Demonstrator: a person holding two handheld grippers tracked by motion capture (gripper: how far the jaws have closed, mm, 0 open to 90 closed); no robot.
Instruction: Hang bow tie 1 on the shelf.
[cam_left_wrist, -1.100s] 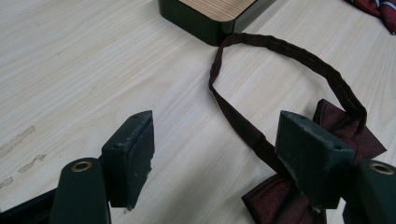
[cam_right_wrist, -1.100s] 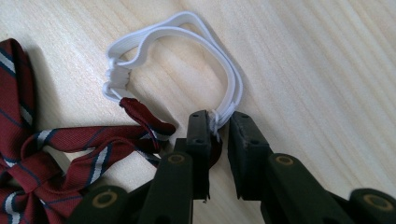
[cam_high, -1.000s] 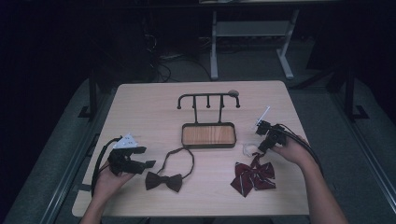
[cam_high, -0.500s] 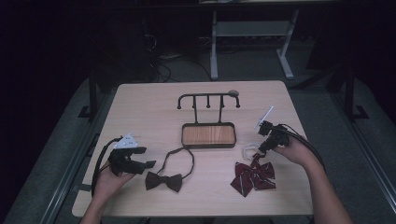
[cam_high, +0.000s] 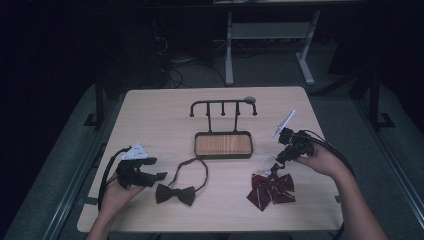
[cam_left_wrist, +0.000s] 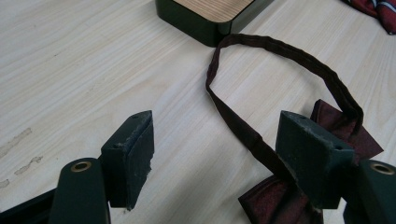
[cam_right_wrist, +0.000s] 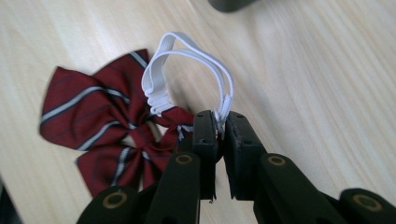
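The right hand-held gripper (cam_right_wrist: 218, 128) is pinching the striped bow tie's (cam_right_wrist: 107, 135) white elastic loop (cam_right_wrist: 187, 60) near the worktop's right edge (thin, stretchy); it might be slipping free. The left hand-held gripper (cam_left_wrist: 224, 154) is spread.

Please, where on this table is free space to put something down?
Bare wood lies left of the black hook stand with wooden tray, and right of it. The front is crowded: dark brown bow tie, red striped bow tie, both hands.

Pale wood bench (cam_high: 150, 115): hook stand (cam_high: 223, 144) mid; dark bow tie (cam_high: 175, 194) front-left of stand, striped bow (cam_high: 271, 189) front-right.
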